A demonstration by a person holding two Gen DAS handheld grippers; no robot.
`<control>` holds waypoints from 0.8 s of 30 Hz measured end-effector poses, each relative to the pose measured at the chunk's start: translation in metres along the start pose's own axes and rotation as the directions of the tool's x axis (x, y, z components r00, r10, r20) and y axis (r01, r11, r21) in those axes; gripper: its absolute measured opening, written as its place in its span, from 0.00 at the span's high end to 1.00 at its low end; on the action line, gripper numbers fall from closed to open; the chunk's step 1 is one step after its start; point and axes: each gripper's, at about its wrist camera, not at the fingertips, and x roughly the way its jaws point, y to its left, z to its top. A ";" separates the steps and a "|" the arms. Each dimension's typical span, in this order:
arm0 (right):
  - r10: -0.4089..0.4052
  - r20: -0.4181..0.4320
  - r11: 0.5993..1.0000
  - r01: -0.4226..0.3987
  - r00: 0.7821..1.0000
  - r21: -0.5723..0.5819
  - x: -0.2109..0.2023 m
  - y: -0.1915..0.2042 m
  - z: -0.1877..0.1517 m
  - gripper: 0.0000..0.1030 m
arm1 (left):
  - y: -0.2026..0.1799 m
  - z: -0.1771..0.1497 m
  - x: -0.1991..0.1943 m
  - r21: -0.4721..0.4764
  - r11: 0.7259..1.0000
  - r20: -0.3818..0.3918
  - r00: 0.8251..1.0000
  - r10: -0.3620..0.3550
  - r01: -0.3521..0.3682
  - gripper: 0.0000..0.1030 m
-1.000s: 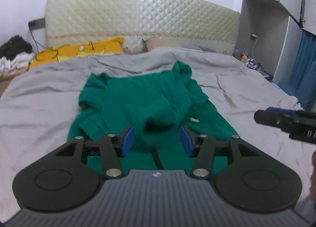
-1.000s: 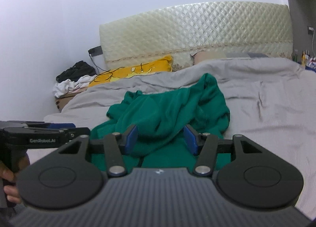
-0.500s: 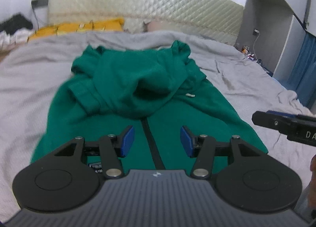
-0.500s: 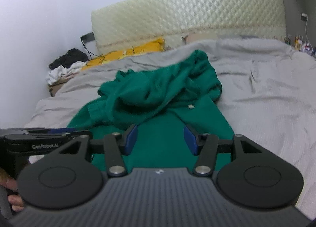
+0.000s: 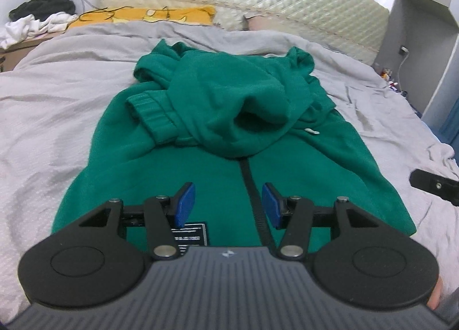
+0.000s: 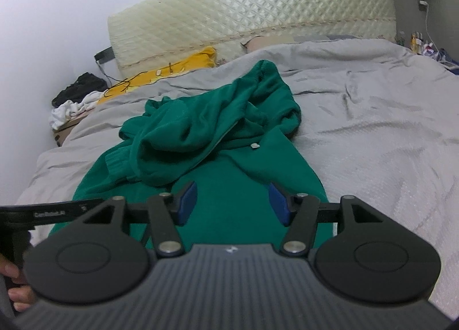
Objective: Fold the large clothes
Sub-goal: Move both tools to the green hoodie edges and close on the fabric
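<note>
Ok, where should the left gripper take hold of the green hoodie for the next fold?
Probably the near hem of the green hoodie, left of the zipper, coming in low from the near edge: that part lies flat on the bed, while the sleeves are piled further up. The left gripper is open above it.

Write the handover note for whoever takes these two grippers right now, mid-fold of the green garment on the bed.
Left gripper: open, nothing between the pads, low over the near hem beside the black zipper.
Right gripper: jaws opening, nothing between them, above the near right part of the hem.
Green zip-up garment: on the grey bed cover, lower body spread flat toward you, sleeves and upper part heaped in a bunch at the far end, one ribbed cuff showing.
Done: lower body laid out.
Left: straighten the heaped top, lay the sleeves in, then fold. No neat fold is visible yet.
</note>
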 end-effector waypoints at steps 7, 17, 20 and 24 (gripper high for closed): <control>-0.012 -0.035 0.998 0.014 0.999 0.066 0.004 -0.015 0.000 0.40 | 0.024 0.023 -0.018 -0.006 0.997 -0.019 0.997 0.079 -0.079 0.43; -0.019 -0.087 0.994 0.028 0.996 0.103 0.012 -0.026 0.000 0.38 | 0.103 0.060 -0.031 -0.133 0.971 -0.189 0.967 0.170 -0.197 0.37; -0.017 -0.110 0.991 0.031 0.994 0.128 0.017 -0.032 -0.001 0.30 | 0.127 0.058 -0.025 -0.194 0.957 -0.229 0.959 0.168 -0.214 0.37; -0.035 -0.154 0.988 0.058 0.987 0.143 0.026 -0.040 -0.003 0.17 | 0.155 0.047 -0.011 -0.280 0.936 -0.288 0.949 0.130 -0.213 0.37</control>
